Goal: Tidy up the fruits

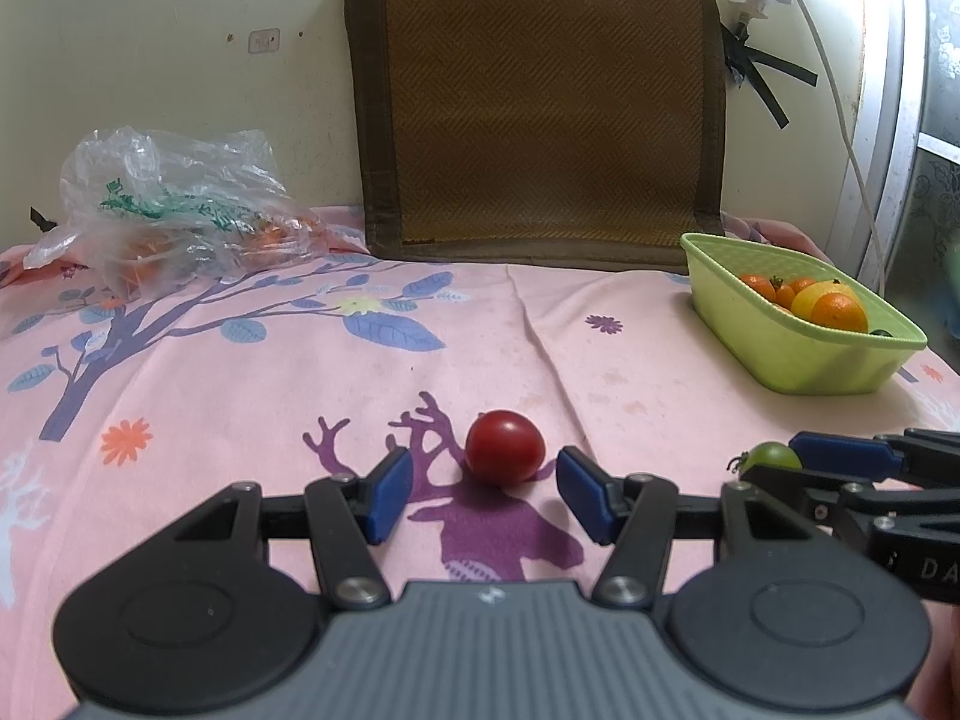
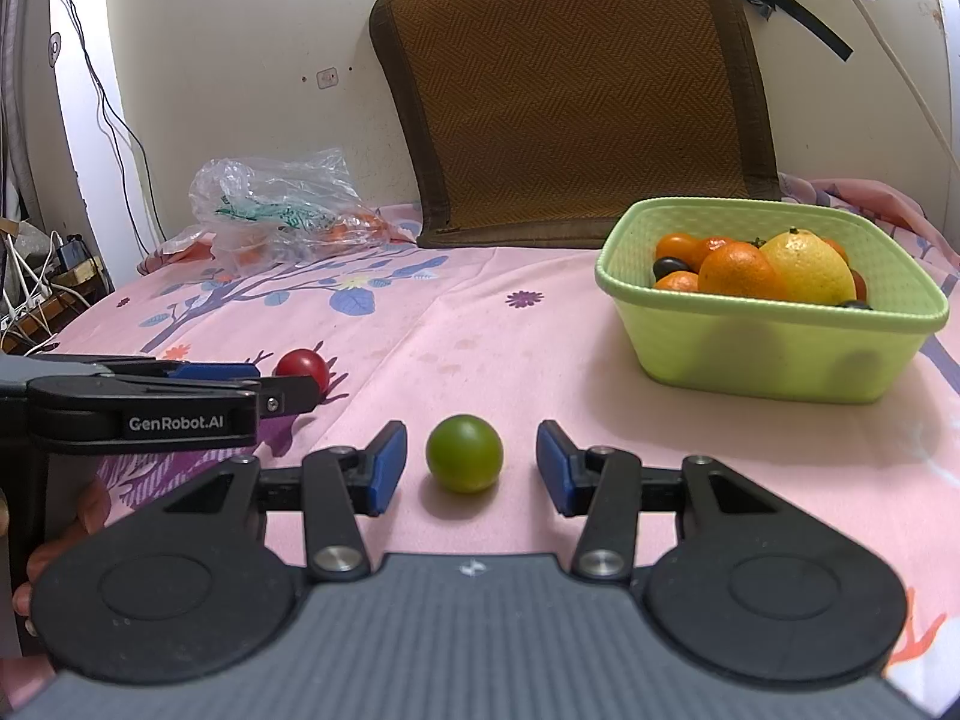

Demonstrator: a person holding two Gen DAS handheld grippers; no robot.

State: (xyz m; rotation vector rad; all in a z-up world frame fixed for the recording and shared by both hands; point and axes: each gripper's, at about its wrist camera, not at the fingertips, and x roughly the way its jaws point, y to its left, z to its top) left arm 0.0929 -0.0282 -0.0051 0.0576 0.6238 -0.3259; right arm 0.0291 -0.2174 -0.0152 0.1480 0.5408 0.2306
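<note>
Item: red tomato [image 1: 505, 447], on the pink floral cloth [image 1: 240, 372], lying dead ahead of the left gripper [image 1: 485, 495], just beyond its spread fingertips, untouched.

Item: green fruit [image 2: 464, 453], round, no long axis, centred between the wide-apart jaws of the right gripper [image 2: 471, 468], not touching either.

Destination: green basket [image 2: 774, 354], part filled, ahead-right, nearer the right gripper.
</note>
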